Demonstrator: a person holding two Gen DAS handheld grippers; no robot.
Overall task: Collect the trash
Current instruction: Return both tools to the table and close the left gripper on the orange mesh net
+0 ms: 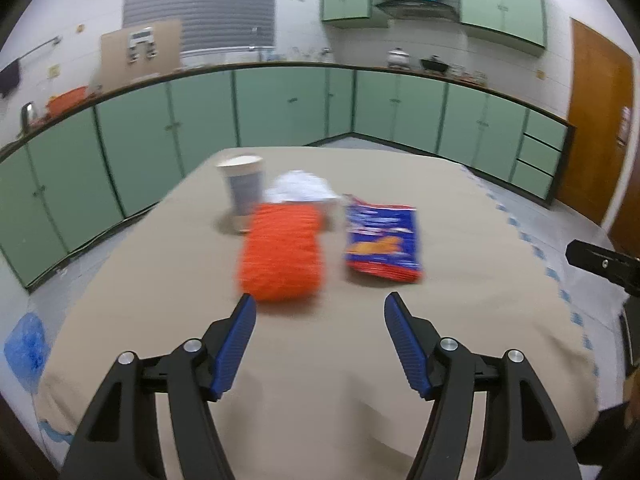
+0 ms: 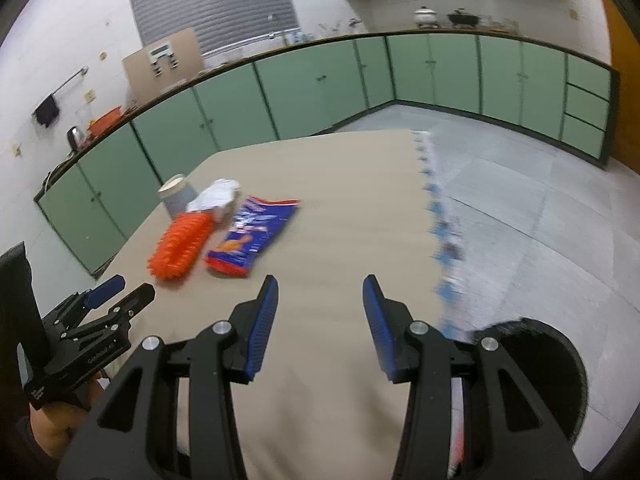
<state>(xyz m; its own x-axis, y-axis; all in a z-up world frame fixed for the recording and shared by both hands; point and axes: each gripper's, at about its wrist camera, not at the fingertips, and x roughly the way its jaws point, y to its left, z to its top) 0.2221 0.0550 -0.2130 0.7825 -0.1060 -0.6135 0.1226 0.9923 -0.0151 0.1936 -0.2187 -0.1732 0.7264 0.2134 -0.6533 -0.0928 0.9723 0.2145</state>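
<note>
Both jaws stand apart and hold nothing: the left gripper (image 1: 320, 308) at the bottom centre of its view, the right gripper (image 2: 320, 292) likewise in its own.

Beyond the left jaws, a beige cloth-covered desk (image 1: 460, 320) carries the trash in the middle of the frame. Nearest is an orange ribbed, bristly plastic piece (image 1: 282, 252), just ahead of the left finger. Beside it, toward frame right, lies a flat blue and red snack wrapper (image 1: 382, 240). Behind the orange piece sits a crumpled white paper wad (image 1: 300, 188), apparently touching it, and at its left an upright paper cup (image 1: 243, 188).

A round black bin (image 2: 552, 364) appears at lower right of the right wrist view, on the floor past the desk edge.

Risks, as judged: items lie close together, so a closing grip on the orange piece could nudge the wad or tip the cup. The flat wrapper offers little to pinch and may slide on the cloth. Both views are blurred, so contact between items is uncertain.

Open cloth lies at frame right and near the jaws; the desk edge runs along the right, above the bin.
</note>
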